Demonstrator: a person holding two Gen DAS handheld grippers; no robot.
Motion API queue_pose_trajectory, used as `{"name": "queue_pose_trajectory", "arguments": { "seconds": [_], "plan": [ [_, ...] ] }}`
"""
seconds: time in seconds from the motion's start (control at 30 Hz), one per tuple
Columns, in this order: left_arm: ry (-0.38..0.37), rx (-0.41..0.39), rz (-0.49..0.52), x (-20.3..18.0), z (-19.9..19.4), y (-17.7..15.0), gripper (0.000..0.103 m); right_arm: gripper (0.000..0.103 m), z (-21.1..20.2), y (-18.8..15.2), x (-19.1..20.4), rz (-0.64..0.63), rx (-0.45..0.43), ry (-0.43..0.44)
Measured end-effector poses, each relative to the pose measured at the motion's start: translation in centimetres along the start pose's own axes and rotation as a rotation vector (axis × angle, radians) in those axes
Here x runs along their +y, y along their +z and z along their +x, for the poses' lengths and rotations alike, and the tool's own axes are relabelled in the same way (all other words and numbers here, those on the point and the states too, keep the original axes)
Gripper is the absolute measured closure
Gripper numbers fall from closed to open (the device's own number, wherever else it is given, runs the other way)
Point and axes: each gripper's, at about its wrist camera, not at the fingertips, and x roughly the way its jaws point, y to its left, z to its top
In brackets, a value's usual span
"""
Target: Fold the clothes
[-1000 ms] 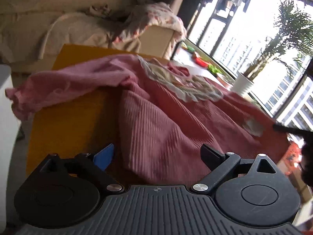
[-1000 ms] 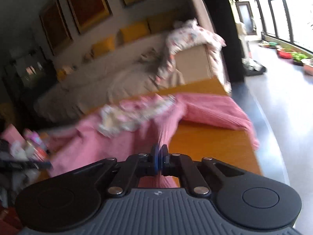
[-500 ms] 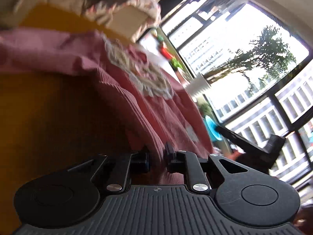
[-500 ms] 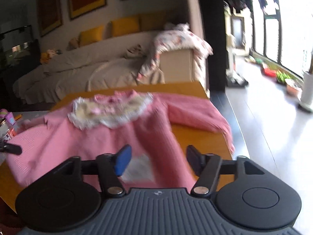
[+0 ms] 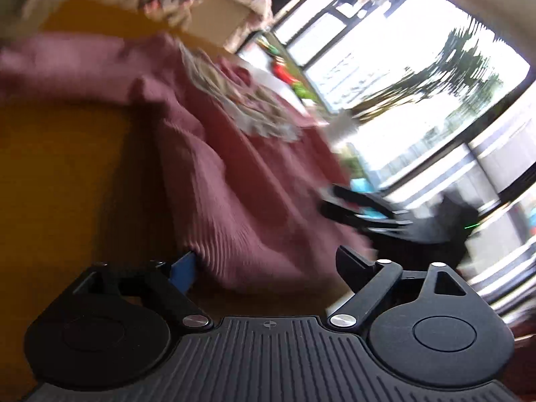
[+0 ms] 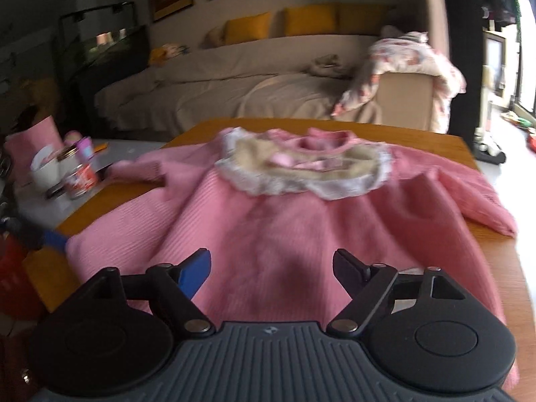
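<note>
A pink ribbed knit top [image 6: 301,221] lies spread face up on an orange wooden table [image 6: 495,268], and it serves here as the landmark. Nearest the viewer, at the top's hem, the right gripper [image 6: 271,268] hangs over the cloth with its jaws opening wide and gripping nothing; the fabric lies beneath and between them but is not pinched. At the hem's left corner, the left gripper [image 5: 264,264] is likewise opening, one blue pad and one black finger standing on either side of a bunched edge of fabric without pressing it. Folding looks barely begun: the body is laid out roughly flat, both sleeves reach outward, and no fold is visible, so every fold seems left to do. The knit shows fine parallel ribs and soft rumples, and looks limp and thick. Farther along, at the neckline, sits a cream collar [image 6: 301,171] edged in white lace, with a small pink bow. Left of the top stand a few cans and cups [image 6: 67,177]. Beyond the top, a beige sofa [image 6: 234,80] holds mustard cushions.
</note>
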Motion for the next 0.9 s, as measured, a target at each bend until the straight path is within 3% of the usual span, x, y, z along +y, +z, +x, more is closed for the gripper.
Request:
{"name": "queue_pose_trajectory", "arguments": {
  "seconds": [0.07,0.13,0.2,0.3,0.4,0.5,0.63,0.77,0.9],
  "plan": [
    [0.067,-0.004,0.074,-1.1,0.8,-0.3,0.011,0.018,-0.5,-0.1,0.1,0.001,-0.009,0.005],
    [0.015,0.016,0.069,-1.4,1.6,-0.3,0.008,0.017,-1.3,-0.2,-0.1,0.015,-0.026,-0.004],
    [-0.089,0.038,0.008,-1.0,2.2,0.1,0.008,0.017,-1.9,-0.3,-0.4,0.036,-0.039,-0.016],
    [-0.265,0.010,-0.091,-1.8,2.9,1.5,0.008,0.017,-2.7,-0.3,-0.2,0.036,-0.059,-0.039],
    [-0.335,-0.114,-0.068,-3.3,1.1,4.2,0.007,0.017,-3.8,-0.1,0.7,0.002,-0.083,-0.034],
    [-0.321,-0.207,-0.018,-4.9,-1.6,6.0,0.005,0.016,-4.4,0.0,3.2,-0.082,-0.097,0.021],
    [-0.281,-0.252,0.016,-5.5,-3.9,6.2,0.003,0.014,-3.1,-0.4,7.4,-0.244,-0.072,0.115],
    [-0.190,-0.248,0.016,-3.7,-5.4,4.7,0.001,0.014,-0.9,-1.4,10.8,-0.410,-0.021,0.116],
    [-0.053,-0.220,-0.005,-0.4,-4.4,4.1,0.000,0.013,-0.7,-1.4,10.5,-0.383,0.014,0.168]
  ]
}}
